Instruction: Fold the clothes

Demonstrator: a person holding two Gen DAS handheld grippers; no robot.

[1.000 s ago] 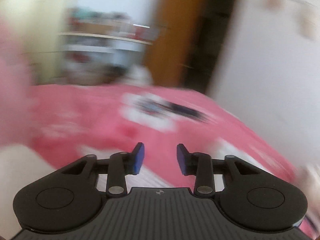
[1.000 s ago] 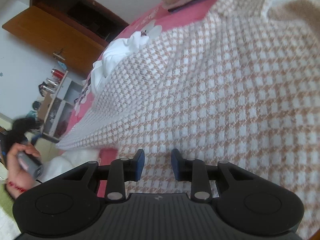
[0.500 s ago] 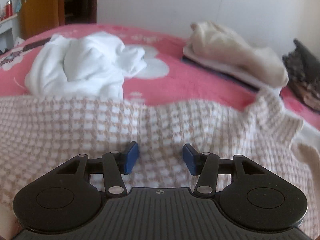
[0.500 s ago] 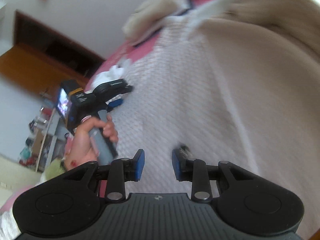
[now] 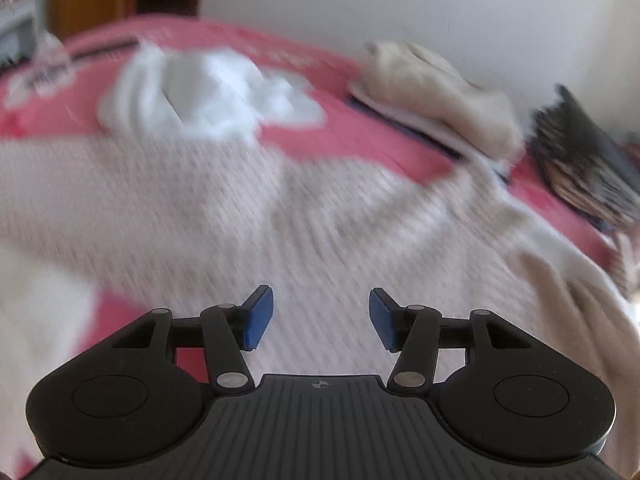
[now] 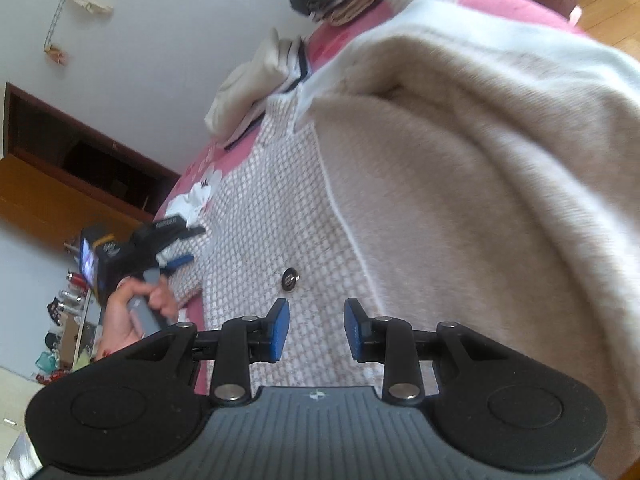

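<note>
Our beige-and-white checked knit cardigan with fleece lining [image 6: 280, 216] lies spread on the pink bed [image 5: 340, 136], running from 6 toward 12 o'clock ahead of both claws. The right claw [image 6: 312, 330] hangs released just above its dark button [image 6: 289, 279]; the left claw [image 5: 321, 318], also released, hovers over the knit. A crumpled white garment [image 5: 200, 92] sits at 11 o'clock, a white wall [image 5: 400, 0] beyond.

your checked jacket [image 6: 260, 216] lies spread flat on pink bed, beige-and-white weave up, dark button [image 6: 289, 279] showing near front edge. its plush beige lining [image 6: 460, 184] lies turned back over right side, white trim along fold. you see collar end pointing toward wall.
</note>
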